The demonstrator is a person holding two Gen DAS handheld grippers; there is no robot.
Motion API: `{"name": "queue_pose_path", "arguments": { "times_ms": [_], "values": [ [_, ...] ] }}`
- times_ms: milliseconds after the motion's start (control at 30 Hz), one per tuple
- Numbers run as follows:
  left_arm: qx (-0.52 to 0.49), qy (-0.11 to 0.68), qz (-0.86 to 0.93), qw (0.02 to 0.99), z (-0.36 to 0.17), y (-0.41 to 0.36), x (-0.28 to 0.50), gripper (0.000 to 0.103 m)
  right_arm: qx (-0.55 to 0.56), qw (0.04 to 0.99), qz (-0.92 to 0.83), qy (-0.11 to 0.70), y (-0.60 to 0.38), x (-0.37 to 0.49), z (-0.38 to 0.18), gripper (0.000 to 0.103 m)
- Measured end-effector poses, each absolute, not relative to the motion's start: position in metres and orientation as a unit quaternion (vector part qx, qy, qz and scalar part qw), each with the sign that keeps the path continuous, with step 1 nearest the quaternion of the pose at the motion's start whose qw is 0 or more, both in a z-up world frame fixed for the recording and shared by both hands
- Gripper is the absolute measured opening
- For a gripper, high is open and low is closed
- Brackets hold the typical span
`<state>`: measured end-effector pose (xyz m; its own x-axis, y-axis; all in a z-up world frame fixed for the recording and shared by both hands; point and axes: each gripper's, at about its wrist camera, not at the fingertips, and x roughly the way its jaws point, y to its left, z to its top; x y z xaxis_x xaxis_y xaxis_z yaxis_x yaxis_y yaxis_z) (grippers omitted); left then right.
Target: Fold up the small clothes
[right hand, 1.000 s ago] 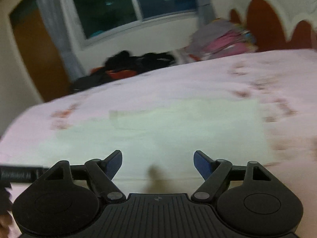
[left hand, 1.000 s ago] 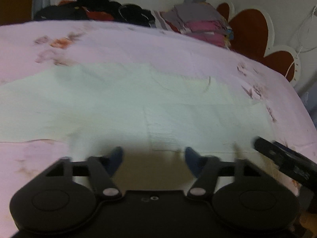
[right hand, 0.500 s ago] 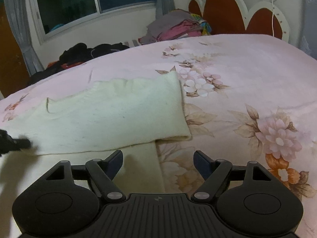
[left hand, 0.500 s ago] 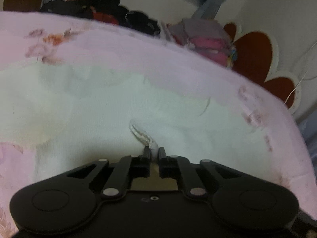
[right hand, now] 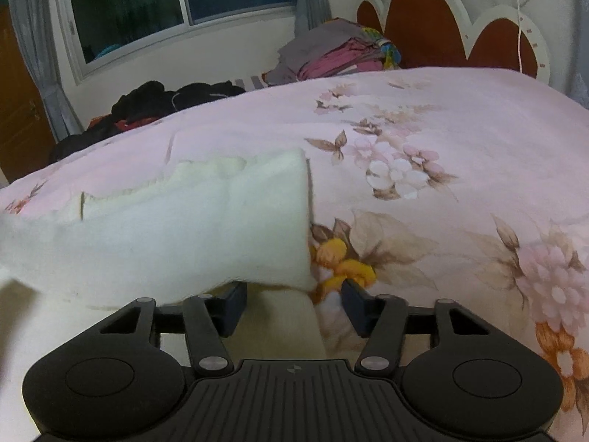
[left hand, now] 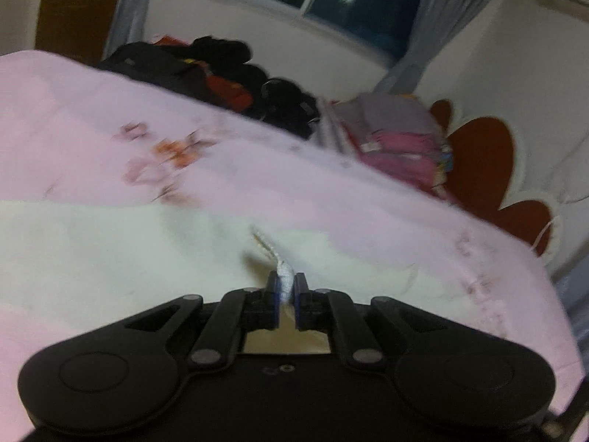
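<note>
A cream knitted garment (left hand: pixel 110 258) lies spread on the pink flowered bedsheet (left hand: pixel 257 169). My left gripper (left hand: pixel 286 287) is shut on a pinched ridge of its edge, and the fabric rises from the bed toward the pads. In the right wrist view the same garment (right hand: pixel 184 232) is folded over itself, with its near right corner hanging just in front of my right gripper (right hand: pixel 294 304). Those jaws are closing, with a strip of the cream fabric lying between them. The blue pads (right hand: pixel 351 304) still stand apart from the cloth.
A stack of folded pink and grey clothes (right hand: pixel 338 55) sits at the far side by the red and white headboard (right hand: pixel 441 25). A heap of dark clothes (right hand: pixel 165 99) lies under the window. Bare flowered sheet (right hand: pixel 460 147) stretches to the right of the garment.
My left gripper went from open to shut on the garment's edge and has lifted it. My right gripper dropped to the garment's folded corner and its jaws have narrowed.
</note>
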<state>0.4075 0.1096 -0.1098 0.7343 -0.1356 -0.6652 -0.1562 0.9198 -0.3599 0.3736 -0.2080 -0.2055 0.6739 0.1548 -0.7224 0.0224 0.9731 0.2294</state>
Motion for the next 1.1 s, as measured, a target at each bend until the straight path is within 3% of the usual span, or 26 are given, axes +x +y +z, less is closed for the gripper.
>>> {"name": "queue_pose_path", "arguments": {
  "times_ms": [100,233,367,433,500,633,767,967,1000,1100],
  "values": [
    [-0.194,0.386,0.015,0.902,-0.128,0.111,0.412,0.007,0.118,0.907,0.031,0.403,-0.212,0.377,-0.207,0.014],
    [-0.169,0.412,0.019,0.895,-0.147,0.104,0.418,0.007,0.143,0.903,0.004,0.405,-0.228,0.371,-0.211,0.012],
    [-0.141,0.414,0.038,0.898,-0.147,0.103,0.411,0.025,0.141,0.899,0.006,0.414,-0.232,0.365,-0.204,0.013],
    [-0.137,0.398,0.051,0.906,-0.137,0.108,0.399,0.031,0.142,0.903,0.007,0.405,-0.237,0.354,-0.194,0.022],
    [-0.126,0.374,0.055,0.917,-0.127,0.112,0.389,0.04,0.14,0.914,0.007,0.382,-0.241,0.345,-0.183,0.071],
    [-0.098,0.363,0.021,0.926,-0.117,0.094,0.398,0.043,0.127,0.922,0.021,0.365,-0.24,0.367,-0.175,0.074],
    [-0.091,0.375,0.004,0.923,-0.13,0.072,0.417,0.043,0.147,0.909,0.034,0.388,-0.234,0.411,-0.19,0.057],
    [-0.094,0.397,0.011,0.913,-0.157,0.07,0.431,0.043,0.165,0.894,0.032,0.416,-0.223,0.468,-0.214,0.053],
    [-0.091,0.394,0.01,0.914,-0.158,0.07,0.432,0.044,0.17,0.892,0.033,0.417,-0.223,0.474,-0.217,0.039],
    [-0.092,0.391,0.004,0.916,-0.16,0.071,0.432,0.047,0.19,0.886,0.042,0.422,-0.225,0.486,-0.221,0.018]
  ]
}}
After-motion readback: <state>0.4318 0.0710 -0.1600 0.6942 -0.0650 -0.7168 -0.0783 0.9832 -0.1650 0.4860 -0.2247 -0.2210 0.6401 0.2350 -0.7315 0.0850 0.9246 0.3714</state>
